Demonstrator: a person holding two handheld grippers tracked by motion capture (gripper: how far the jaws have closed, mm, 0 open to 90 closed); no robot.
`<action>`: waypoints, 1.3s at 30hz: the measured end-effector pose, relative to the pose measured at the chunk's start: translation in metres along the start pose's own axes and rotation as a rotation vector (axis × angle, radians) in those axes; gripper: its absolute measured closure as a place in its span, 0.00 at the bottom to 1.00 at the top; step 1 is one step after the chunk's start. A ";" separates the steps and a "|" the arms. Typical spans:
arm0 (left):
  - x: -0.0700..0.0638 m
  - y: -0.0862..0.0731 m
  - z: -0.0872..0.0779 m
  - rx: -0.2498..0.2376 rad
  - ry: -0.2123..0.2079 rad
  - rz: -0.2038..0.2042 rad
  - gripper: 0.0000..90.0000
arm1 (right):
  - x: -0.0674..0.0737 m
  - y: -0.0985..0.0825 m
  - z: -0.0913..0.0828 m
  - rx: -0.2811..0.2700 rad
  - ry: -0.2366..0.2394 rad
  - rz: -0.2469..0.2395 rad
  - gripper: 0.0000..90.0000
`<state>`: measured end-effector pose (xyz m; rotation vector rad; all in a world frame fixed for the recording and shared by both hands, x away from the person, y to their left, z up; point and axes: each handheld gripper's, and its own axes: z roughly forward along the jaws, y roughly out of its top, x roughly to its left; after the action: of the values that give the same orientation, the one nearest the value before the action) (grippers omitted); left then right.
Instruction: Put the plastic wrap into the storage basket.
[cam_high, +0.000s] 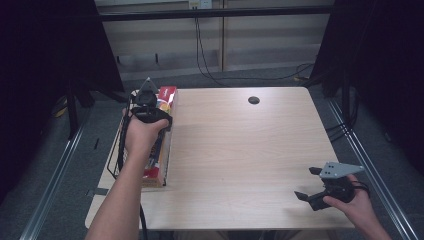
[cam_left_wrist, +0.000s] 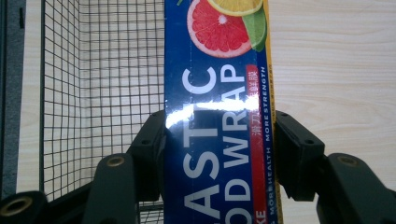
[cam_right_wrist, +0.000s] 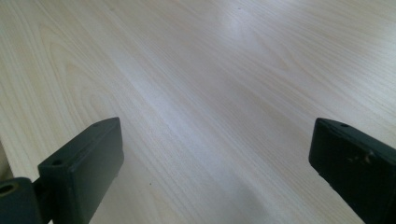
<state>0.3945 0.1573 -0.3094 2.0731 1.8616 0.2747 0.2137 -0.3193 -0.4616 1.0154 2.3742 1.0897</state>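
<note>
A long blue plastic food wrap box (cam_left_wrist: 219, 116) with citrus pictures lies along the table's left edge (cam_high: 166, 100). My left gripper (cam_high: 150, 116) (cam_left_wrist: 219, 154) is shut on the box, one jaw pressed against each long side. A black wire mesh basket (cam_left_wrist: 102, 84) stands right beside the box on its left in the left gripper view. My right gripper (cam_high: 308, 184) (cam_right_wrist: 215, 168) hovers low over the bare wood at the table's near right, jaws wide open with nothing between them.
The light wooden table (cam_high: 240, 150) has a round black cable hole (cam_high: 253, 100) near its far edge. Dark curtains flank both sides, and cables hang down the back wall. Metal floor rails run along each side of the table.
</note>
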 end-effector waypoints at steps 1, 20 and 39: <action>0.000 0.000 0.000 0.000 0.000 0.000 0.49 | 0.000 0.000 0.000 0.000 0.000 -0.001 0.03; 0.020 0.001 0.004 0.001 0.029 -0.040 0.49 | 0.000 0.000 0.001 0.005 0.004 -0.003 0.03; 0.035 0.003 0.014 0.003 0.028 -0.079 0.49 | 0.000 -0.001 0.003 0.009 0.006 -0.006 0.03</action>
<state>0.4063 0.1900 -0.3244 2.0018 1.9562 0.2826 0.2148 -0.3184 -0.4644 1.0089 2.3875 1.0820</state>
